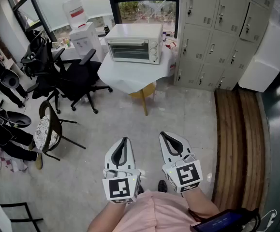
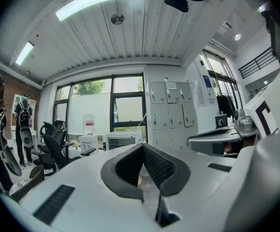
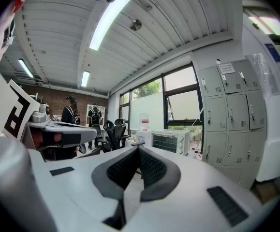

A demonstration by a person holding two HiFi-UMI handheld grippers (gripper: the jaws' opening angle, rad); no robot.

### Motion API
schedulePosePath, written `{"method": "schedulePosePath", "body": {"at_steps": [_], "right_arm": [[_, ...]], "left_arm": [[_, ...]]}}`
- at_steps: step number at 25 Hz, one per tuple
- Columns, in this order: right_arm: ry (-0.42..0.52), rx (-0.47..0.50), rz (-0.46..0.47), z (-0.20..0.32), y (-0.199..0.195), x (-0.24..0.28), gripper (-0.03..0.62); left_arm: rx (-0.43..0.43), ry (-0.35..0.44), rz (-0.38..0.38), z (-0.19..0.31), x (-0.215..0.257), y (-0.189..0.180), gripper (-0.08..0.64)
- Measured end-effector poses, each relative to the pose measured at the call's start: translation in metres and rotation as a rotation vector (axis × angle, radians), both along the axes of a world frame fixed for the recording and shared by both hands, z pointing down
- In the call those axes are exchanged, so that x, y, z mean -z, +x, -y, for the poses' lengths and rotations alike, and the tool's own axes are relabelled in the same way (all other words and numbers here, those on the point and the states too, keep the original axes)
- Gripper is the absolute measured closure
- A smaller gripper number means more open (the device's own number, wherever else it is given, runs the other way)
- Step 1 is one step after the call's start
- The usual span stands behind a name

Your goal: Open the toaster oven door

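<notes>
The white, boxy toaster oven with a glass door (image 1: 133, 43) sits on a desk draped in white cloth (image 1: 130, 79), and the door is shut. Grey metal lockers (image 1: 217, 28) stand just right of the oven, with black office chairs (image 1: 74, 76) to its left. Well apart from the oven, low over the floor, hang the left gripper (image 1: 125, 140) and the right gripper (image 1: 164, 135) — each one's black ribbed fingers (image 2: 159, 166) (image 3: 152, 168) clenched tip to tip, with nothing between them.

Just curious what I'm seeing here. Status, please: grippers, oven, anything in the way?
Left gripper and right gripper shut, empty. Oven far off on table, door shut. Chairs beside table, not in the path.
</notes>
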State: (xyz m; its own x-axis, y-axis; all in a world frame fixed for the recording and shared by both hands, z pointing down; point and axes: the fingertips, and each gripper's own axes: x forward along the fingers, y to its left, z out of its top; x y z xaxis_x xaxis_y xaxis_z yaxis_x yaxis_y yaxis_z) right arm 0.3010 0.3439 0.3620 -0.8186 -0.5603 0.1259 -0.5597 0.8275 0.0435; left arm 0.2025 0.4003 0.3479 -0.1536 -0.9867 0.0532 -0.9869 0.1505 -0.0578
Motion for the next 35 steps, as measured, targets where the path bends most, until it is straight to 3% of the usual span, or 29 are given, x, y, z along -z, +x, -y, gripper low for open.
{"method": "schedulePosePath", "body": {"at_steps": [13, 19, 27, 35], "right_arm": [[-0.035, 0.024, 0.001, 0.021, 0.032, -0.005, 0.59], [-0.079, 0.068, -0.029, 0.025, 0.02, -0.03, 0.566], [-0.149, 0.067, -0.038, 0.067, -0.029, -0.064, 0.566], [-0.118, 0.021, -0.039, 0.14, -0.114, -0.045, 0.569]], "left_arm": [[0.051, -0.032, 0.002, 0.008, -0.006, 0.026, 0.546], [0.099, -0.064, -0.011, 0.007, -0.023, 0.016, 0.546], [0.135, -0.082, -0.032, 0.039, -0.047, -0.043, 0.546], [0.097, -0.052, -0.046, 0.111, -0.036, -0.136, 0.546]]}}
